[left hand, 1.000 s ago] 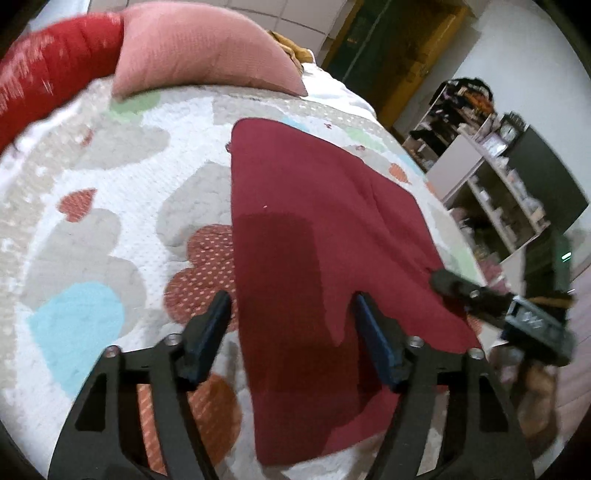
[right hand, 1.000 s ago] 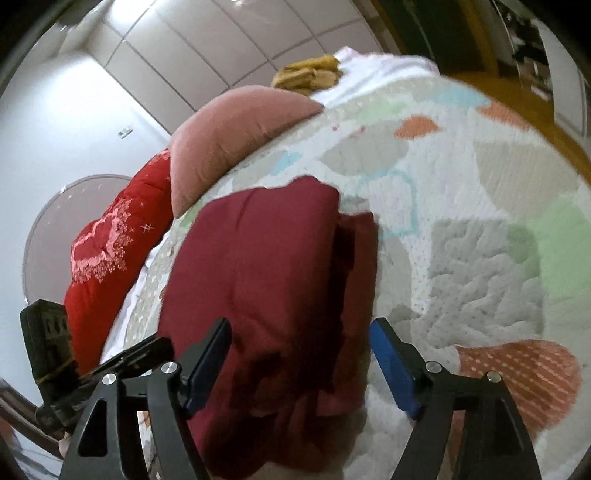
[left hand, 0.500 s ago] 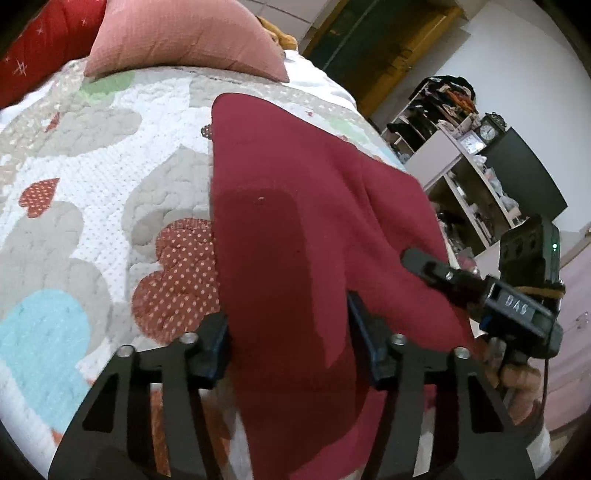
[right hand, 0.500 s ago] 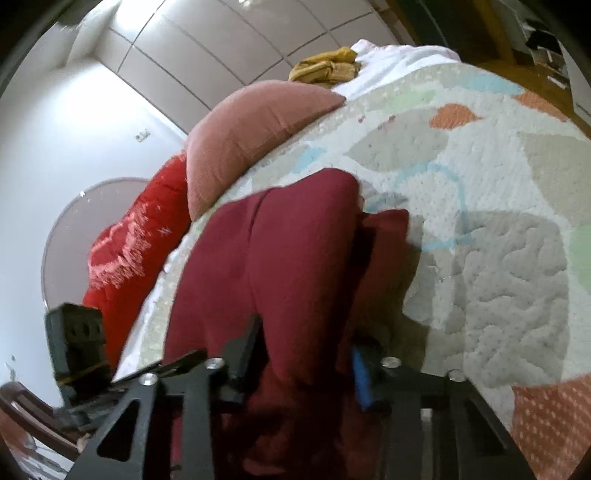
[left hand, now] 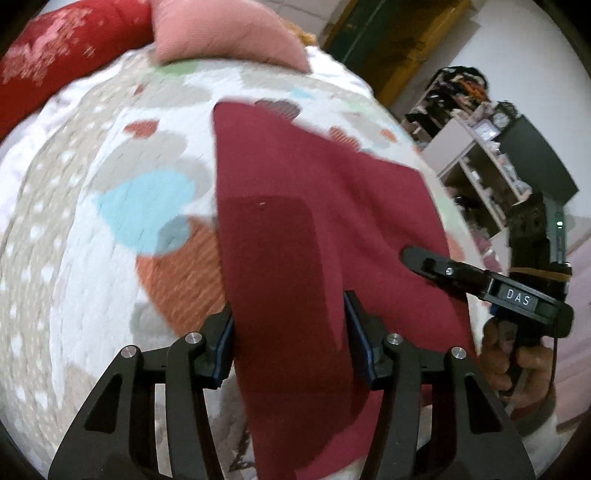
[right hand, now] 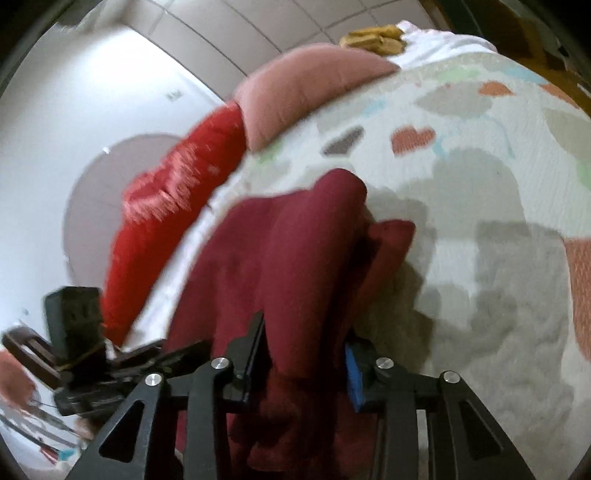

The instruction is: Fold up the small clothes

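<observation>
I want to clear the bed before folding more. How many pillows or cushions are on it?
2: a pink cushion at the far end of the quilt, and a red patterned one right beside it, at the bed's edge. Others may lie out of view.

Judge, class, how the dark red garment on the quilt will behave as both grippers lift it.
The dark red garment is probably floppy: it bunches into soft ridges at the right gripper. It likely sags between the two grips. It seems light, and should drag rather than slide on the textured quilt.

Both wrist views look steeply down, close over the bed (left hand: 66,280). Each shares the red cloth (left hand: 295,229) at center and pink pillow (right hand: 314,85) toward the top.
</observation>
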`<state>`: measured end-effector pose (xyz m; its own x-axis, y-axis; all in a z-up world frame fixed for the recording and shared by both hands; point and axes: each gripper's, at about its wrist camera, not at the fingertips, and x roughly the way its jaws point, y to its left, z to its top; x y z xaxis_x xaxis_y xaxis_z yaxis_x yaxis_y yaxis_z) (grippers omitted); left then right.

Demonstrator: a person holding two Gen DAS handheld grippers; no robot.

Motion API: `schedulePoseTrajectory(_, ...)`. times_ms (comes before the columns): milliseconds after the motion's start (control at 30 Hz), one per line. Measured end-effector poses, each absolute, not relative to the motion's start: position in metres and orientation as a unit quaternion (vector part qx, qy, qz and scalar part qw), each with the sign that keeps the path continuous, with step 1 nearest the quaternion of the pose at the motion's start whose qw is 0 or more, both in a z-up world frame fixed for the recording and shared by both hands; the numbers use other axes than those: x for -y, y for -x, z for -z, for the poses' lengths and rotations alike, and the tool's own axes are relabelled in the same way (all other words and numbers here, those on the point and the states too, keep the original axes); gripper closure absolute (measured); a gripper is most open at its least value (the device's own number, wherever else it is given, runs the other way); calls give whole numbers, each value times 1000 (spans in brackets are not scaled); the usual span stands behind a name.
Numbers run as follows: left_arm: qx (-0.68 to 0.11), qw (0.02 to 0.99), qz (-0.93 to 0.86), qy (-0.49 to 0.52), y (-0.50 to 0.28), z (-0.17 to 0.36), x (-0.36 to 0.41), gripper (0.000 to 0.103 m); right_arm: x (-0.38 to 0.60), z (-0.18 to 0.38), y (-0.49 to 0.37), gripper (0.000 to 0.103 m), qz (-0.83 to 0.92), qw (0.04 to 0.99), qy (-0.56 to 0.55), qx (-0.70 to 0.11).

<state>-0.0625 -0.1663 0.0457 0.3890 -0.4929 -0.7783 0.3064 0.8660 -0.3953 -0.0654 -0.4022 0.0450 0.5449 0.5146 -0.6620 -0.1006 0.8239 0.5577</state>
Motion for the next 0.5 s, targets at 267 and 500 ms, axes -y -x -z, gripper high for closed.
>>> schedulePoseTrajectory(267, -483, 846, 210, 85, 71, -52, 165, 44, 390, -95, 110, 49, -142, 900, -138, -388)
schedulePoseTrajectory(500, -450, 875, 171, 48, 81, -65, 162, 41, 341, -82, 121, 66, -167, 897, -10, -410)
